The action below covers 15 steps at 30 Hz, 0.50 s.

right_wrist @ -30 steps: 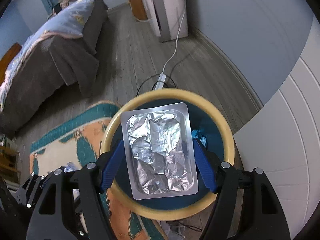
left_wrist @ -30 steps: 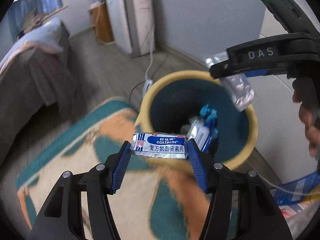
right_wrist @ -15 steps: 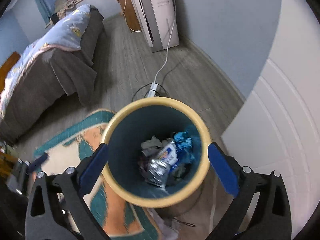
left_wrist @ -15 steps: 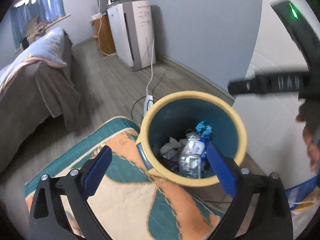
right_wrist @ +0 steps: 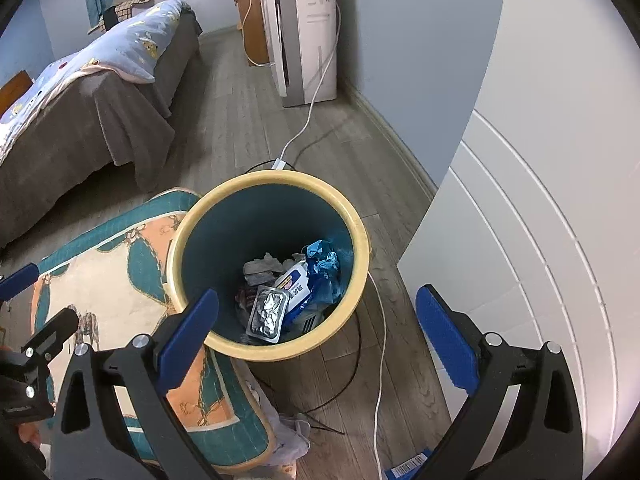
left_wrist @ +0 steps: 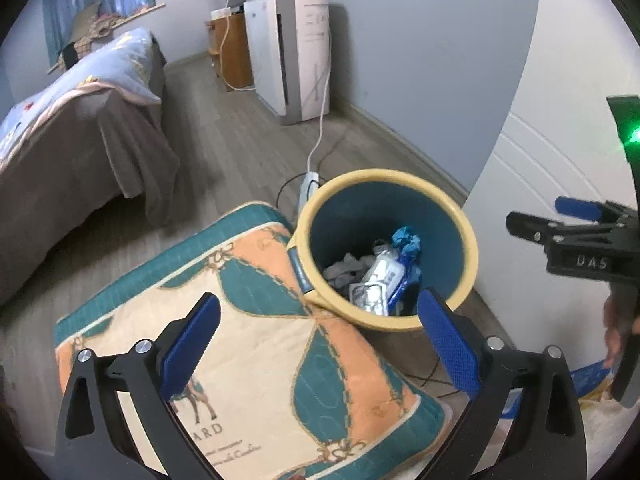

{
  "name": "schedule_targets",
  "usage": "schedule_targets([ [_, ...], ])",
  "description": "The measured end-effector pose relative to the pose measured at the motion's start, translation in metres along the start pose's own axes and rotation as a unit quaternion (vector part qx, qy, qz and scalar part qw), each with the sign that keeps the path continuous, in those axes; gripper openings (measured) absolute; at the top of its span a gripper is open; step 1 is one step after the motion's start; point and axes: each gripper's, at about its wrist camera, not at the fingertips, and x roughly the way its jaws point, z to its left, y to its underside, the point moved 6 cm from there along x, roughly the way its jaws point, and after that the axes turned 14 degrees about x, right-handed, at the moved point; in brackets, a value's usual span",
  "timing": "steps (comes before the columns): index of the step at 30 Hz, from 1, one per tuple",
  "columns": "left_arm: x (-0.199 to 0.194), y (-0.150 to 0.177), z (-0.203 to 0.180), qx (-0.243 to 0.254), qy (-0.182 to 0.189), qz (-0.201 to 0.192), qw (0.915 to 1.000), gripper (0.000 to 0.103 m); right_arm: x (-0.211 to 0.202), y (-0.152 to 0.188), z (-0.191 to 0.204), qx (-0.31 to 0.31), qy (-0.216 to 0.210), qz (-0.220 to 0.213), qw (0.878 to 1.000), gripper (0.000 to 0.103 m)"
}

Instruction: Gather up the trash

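- Both grippers have let go since a second ago: the left gripper then pinched a blue-and-white sachet and the right gripper a foil blister tray over the bin; their jaws have just been opening and now nothing is between them.
- At the left of both views, a grey-draped bed stands on the wooden floor, with a teal-and-orange patterned cushion nearer the cameras.
- Left gripper angles down over the cushion, its blue pads spread wide, the bin just beyond them.
- In the middle, the yellow-rimmed waste bin touches the cushion's edge; inside lie the foil blister tray, the blue-and-white sachet, grey tissue and crumpled blue wrapping.
- Right gripper tilts down above the bin, fully released.
- At the right, a white panelled door; in the left wrist view, fingers of the person's hand grip the right tool's handle.
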Motion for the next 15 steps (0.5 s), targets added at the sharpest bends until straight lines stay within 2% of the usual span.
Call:
schedule_targets([
  [4, 0.001, -0.004, 0.000, 0.021, -0.013, -0.002, 0.9997, 0.098, -0.001, -0.003, 0.014, -0.031, -0.012, -0.010, 0.999, 0.097],
  [15, -0.006, -0.005, -0.003, 0.033, -0.011, -0.011, 0.9993, 0.098, 0.003, 0.000, 0.012, -0.023, -0.011, 0.001, 1.000, 0.097],
])
